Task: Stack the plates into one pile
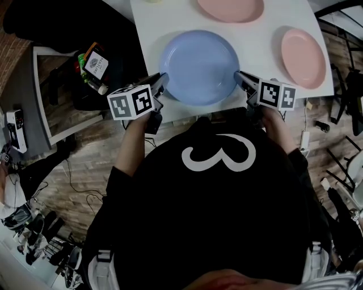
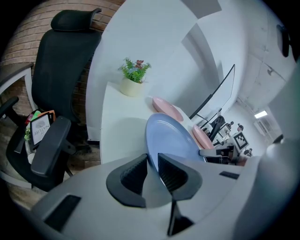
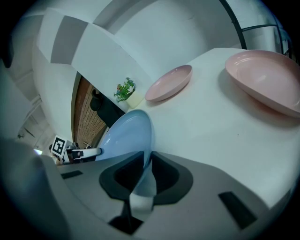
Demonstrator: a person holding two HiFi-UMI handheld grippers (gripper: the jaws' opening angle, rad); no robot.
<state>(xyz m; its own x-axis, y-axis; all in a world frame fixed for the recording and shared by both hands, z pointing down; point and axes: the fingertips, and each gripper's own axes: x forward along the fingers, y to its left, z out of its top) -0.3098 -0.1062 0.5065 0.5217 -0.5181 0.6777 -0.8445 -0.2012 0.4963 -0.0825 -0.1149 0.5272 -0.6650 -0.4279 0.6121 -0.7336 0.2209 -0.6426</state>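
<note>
The blue plate (image 1: pixel 198 67) lies at the near edge of the white counter (image 1: pixel 148 34), right in front of the person, with one pair of tongs on each side of it. The left tongs (image 1: pixel 163 80) take its left rim and the right tongs (image 1: pixel 238 75) take its right rim, so the plate sits between the two marker cubes.

In the left gripper view the left tongs (image 2: pixel 152 161) stand only a narrow slit apart. The rim of the blue plate (image 2: pixel 171 140) runs down into that slit, nipped between the ribbed pads. In the right gripper view the right tongs (image 3: pixel 149 159) are just as narrow, and the thin edge of the blue plate (image 3: pixel 126 136) is pinched between them. Whether the plate rests flat on the counter or is raised off it I cannot tell.

There are three plates in all: the one blue plate and two pink ones. One pink plate (image 1: pixel 229 8) lies at the far side of the counter beyond the blue plate, apart from it. The other pink plate (image 1: pixel 303 56) lies to the right near the counter's right edge, also apart. None is stacked on another.

One small potted plant (image 2: pixel 133 77) stands at the counter's far corner, and one black office chair (image 2: pixel 65 70) stands off the counter's left side
</note>
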